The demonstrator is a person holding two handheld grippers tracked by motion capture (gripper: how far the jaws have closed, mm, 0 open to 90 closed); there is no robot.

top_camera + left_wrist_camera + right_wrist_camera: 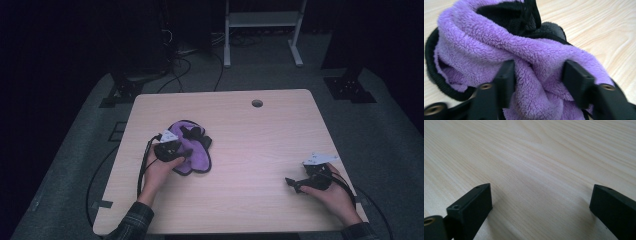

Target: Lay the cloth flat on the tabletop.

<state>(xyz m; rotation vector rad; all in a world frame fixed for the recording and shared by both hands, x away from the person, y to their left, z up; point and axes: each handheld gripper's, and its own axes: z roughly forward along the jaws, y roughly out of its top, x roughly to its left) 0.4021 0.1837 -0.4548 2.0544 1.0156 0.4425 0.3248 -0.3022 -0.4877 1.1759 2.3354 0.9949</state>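
— From above, where's the cloth?
— The purple cloth lies bunched on the table, left of centre, under my left gripper.
— Along your jaws?
— My left gripper pinches a purple fold; my right gripper stands wide open over bare wood.

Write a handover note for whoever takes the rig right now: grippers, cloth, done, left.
Left gripper: jaws on either side of a bunched fold of the purple fleece cloth, pads against the fabric, so it reads as a grip.
Right gripper: open, nothing between the jaws, low over the bare table at its right side.
Cloth: crumpled in a heap on the left half of the table, black trim and black inner side showing.
Done: cloth gripped by the left gripper.
Left: probably spreading or folding it; the right gripper has not reached it yet.
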